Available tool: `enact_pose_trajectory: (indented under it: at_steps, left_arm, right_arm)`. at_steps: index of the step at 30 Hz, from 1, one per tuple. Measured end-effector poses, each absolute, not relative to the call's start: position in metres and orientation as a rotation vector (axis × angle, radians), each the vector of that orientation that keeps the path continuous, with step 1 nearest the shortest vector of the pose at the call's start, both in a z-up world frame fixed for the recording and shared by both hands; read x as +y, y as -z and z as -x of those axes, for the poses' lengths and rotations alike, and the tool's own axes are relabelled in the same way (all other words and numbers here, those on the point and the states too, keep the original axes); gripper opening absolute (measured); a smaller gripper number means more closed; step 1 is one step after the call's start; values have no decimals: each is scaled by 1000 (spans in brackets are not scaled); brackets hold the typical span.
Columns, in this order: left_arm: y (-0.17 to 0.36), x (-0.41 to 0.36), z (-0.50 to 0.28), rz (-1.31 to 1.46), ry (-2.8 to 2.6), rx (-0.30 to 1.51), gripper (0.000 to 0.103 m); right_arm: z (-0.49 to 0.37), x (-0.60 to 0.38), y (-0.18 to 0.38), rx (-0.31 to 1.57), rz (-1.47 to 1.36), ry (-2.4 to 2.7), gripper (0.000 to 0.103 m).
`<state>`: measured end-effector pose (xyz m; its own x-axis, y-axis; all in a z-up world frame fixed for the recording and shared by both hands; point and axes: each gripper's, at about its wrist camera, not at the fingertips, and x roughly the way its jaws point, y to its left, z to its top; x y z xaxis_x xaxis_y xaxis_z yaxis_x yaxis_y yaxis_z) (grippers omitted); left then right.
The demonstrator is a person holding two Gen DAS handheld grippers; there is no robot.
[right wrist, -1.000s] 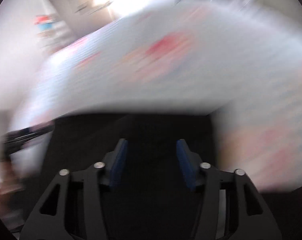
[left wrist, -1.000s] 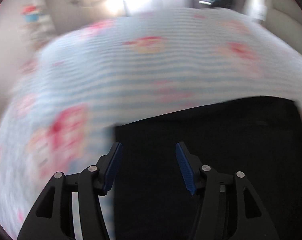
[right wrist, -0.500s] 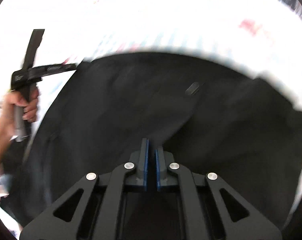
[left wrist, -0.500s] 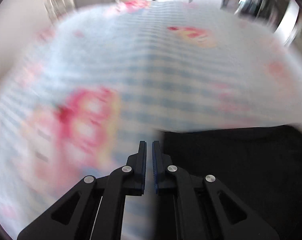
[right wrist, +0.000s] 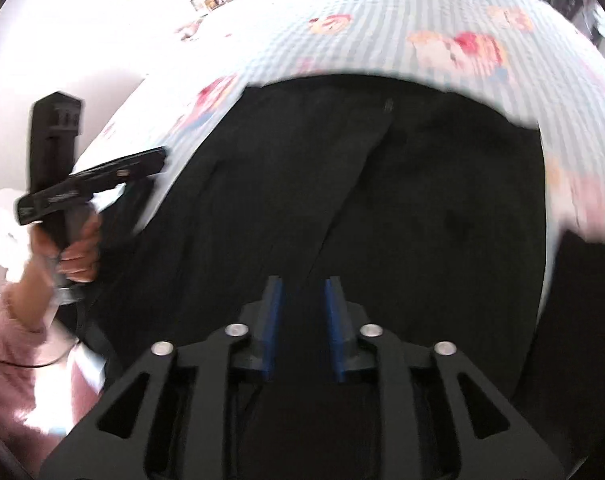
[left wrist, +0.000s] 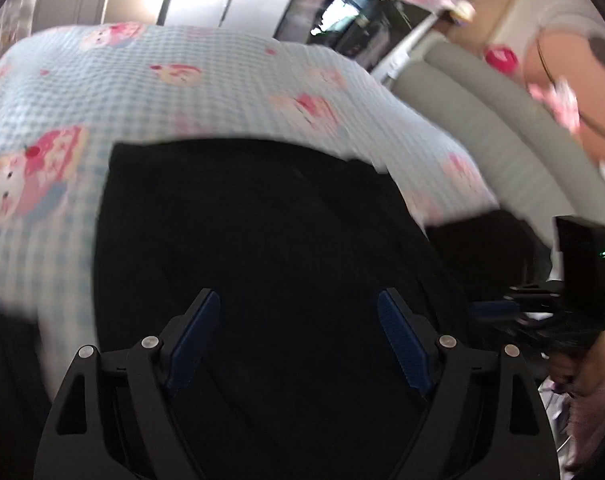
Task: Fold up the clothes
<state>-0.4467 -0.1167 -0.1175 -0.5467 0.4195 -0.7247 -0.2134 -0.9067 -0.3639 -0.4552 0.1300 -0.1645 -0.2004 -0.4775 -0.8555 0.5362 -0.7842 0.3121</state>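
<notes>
A black garment (left wrist: pixel 262 220) lies spread flat on a bed cover (left wrist: pixel 182 92) of pale blue check with pink cartoon prints. My left gripper (left wrist: pixel 297 296) hovers over its near part, jaws opening wide, with nothing gripped between the blue pads. In the right wrist view the same garment (right wrist: pixel 382 200) shows a long seam or fold down its middle. My right gripper (right wrist: pixel 303 282) hangs above it, jaws opening from a narrow gap, and nothing is pinched. A hand (right wrist: pixel 78 248) holds the left gripper (right wrist: pixel 90 184) at the garment's left edge.
The right gripper (left wrist: pixel 542 320) appears at the right edge of the left wrist view. A grey padded couch or headboard (left wrist: pixel 482 120) runs beside the bed. More dark cloth (right wrist: pixel 582 320) lies at the right. A pink sleeve (right wrist: pixel 6 340) is at lower left.
Both grippers stood shut half a second ago and are now apart, the left very wide. Both views have swung, so the black garment fills more of the frame.
</notes>
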Motion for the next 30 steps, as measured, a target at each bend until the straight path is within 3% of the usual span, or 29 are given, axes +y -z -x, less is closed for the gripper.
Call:
enact_pose_trajectory:
  at_steps: [2, 6, 8, 9, 11, 17, 19, 20, 24, 27, 30]
  left_arm:
    - [126, -84, 413, 1287, -2420, -280, 83]
    - [144, -45, 327, 1211, -2368, -490, 83]
    - [153, -39, 285, 1199, -2429, -535, 83]
    - [160, -39, 268, 1223, -2428, -552, 83]
    - [175, -37, 237, 1273, -2424, -580, 83]
    - [193, -14, 200, 1374, -2412, -509, 83]
    - [189, -16, 187, 1355, -2417, -518, 81]
    - [179, -19, 175, 1298, -2415, -541, 81]
    - [159, -35, 145, 1136, -2396, -615, 82]
    - [184, -39, 150, 1321, -2380, -652, 82]
    - [211, -38, 145, 1497, -2496, -721, 79]
  right_arm:
    - [402, 151, 172, 19, -1441, 2045, 26]
    - [300, 169, 194, 4, -1478, 2230, 28]
    - [252, 181, 204, -69, -1441, 2230, 35]
    - [226, 188, 211, -126, -1421, 2211, 44]
    - [195, 195, 224, -237, -1474, 2181, 46]
    - [179, 188, 267, -95, -1583, 2221, 46]
    - [177, 194, 287, -212, -1695, 2141, 47]
    - [172, 199, 286, -311, -1685, 2116, 47]
    - [156, 198, 263, -404, -1531, 2139, 51]
    - [162, 182, 284, -428, -1571, 2072, 57]
    - [166, 161, 331, -313, -1792, 2001, 48]
